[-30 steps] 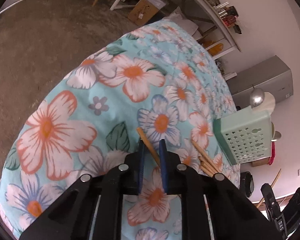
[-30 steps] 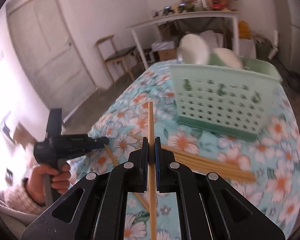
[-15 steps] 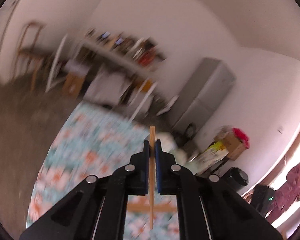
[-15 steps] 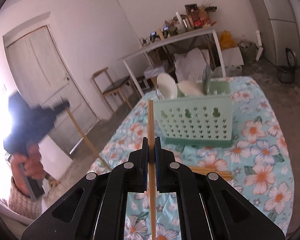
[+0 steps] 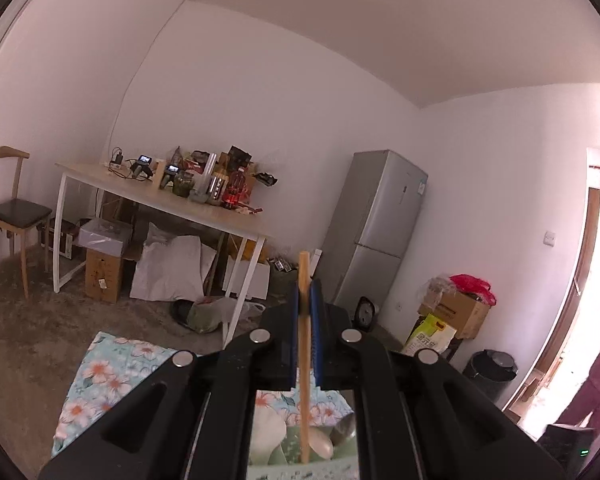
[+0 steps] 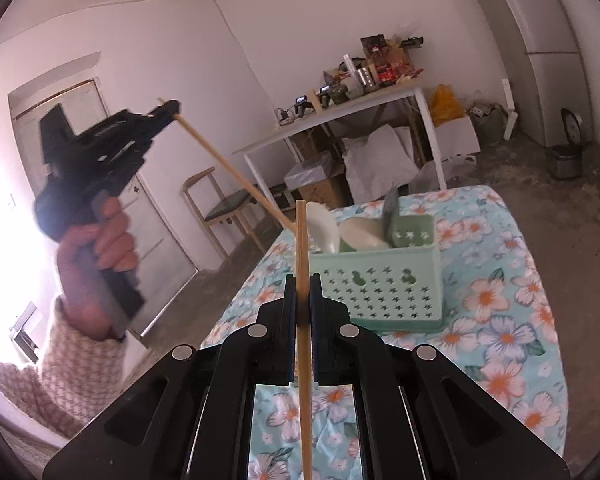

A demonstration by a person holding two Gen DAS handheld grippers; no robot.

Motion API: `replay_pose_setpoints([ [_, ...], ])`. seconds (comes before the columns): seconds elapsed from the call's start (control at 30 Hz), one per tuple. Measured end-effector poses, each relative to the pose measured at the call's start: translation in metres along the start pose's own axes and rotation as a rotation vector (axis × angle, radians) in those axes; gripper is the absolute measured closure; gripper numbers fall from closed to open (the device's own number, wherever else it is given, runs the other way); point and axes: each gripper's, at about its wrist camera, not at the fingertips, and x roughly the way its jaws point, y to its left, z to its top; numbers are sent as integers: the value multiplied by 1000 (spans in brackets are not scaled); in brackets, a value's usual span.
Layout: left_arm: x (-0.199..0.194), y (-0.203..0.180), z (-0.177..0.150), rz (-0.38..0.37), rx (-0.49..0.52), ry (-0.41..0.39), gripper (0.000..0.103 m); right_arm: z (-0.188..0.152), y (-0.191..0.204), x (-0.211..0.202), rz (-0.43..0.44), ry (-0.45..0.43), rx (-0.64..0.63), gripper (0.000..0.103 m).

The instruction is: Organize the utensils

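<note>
My left gripper (image 5: 305, 294) is shut on a wooden chopstick (image 5: 304, 364) held upright; its lower end hangs over the mint green utensil basket (image 5: 300, 470). In the right wrist view the left gripper (image 6: 168, 110) is raised high at the left, its chopstick (image 6: 228, 166) slanting down toward the basket (image 6: 380, 280). My right gripper (image 6: 303, 290) is shut on a second chopstick (image 6: 302, 340), upright, in front of the basket. White spoons (image 6: 324, 230) stand in the basket.
The basket stands on a table with a floral cloth (image 6: 500, 320). A white worktable (image 5: 160, 200) with clutter, a chair (image 5: 12, 212), a fridge (image 5: 376, 232), boxes and a bin (image 5: 492, 372) are beyond.
My left gripper closed on a chopstick on the cloth, lifted it and tilted it upright over the basket. My right gripper rose and pulled back with its chopstick.
</note>
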Motion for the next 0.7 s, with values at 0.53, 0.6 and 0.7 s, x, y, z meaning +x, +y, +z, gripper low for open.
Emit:
replay_pose_setpoints([
  [0.53, 88, 15, -68, 69, -23, 152, 98, 8, -34, 0, -31, 16, 35, 99],
  [0.6, 88, 19, -74, 63, -39, 174, 97, 8, -35, 0, -36, 16, 35, 99],
  [0.7, 84, 23, -79, 54, -64, 199, 77, 8, -33, 2, -43, 24, 29, 99],
])
